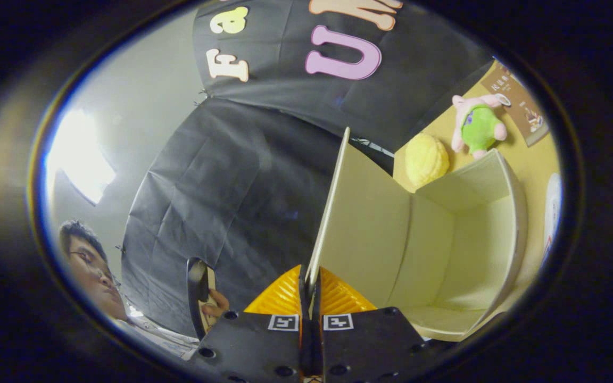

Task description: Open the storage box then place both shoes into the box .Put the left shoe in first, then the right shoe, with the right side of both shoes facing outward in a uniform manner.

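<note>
The claw (310, 290) pinches the raised lid (362, 223) of the storage box (471, 250) by its edge. Beyond the open box, a yellow plush (426, 159) and a pink-green toy (478, 127) lie on the surface (535, 175).

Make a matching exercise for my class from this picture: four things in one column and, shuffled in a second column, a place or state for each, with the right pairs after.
Things
1. tongs
2. box lid
3. yellow plush ball
4. pink and green plush toy

Places or states
A. on the table just behind the open storage box
B. shut on a thin panel edge
C. pinched, swung open, standing edge-on
D. farther back on the table, near a brown card

Pairs: 1-B, 2-C, 3-A, 4-D
</note>
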A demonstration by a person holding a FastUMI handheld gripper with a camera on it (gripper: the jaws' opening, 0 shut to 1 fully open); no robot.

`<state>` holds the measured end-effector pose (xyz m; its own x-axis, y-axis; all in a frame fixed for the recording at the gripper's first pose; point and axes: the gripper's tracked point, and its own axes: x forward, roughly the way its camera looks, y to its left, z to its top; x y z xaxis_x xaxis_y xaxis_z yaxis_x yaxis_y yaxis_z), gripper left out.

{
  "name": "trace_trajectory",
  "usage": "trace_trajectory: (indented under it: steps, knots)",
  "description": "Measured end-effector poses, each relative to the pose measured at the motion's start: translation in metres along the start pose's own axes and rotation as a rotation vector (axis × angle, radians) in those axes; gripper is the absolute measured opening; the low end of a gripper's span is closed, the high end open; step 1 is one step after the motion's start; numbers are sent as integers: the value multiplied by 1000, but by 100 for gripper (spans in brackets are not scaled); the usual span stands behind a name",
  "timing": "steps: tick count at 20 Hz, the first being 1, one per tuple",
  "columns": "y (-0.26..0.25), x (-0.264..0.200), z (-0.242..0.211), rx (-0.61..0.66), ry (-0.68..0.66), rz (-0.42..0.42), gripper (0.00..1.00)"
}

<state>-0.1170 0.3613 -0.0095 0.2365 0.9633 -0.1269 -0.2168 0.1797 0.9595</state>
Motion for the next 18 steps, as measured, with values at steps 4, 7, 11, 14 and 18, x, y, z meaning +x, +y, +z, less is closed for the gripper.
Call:
trace_trajectory:
  steps: [4, 7, 11, 14, 18]
  knots:
    - [20, 37, -10, -84, 16, -5, 4]
    - [27, 65, -22, -127, 35, -14, 4]
    - [27, 99, -37, -162, 78, -31, 4]
    - [26, 115, -46, -200, 102, -38, 9]
    - [32, 124, -47, -356, 101, -48, 54]
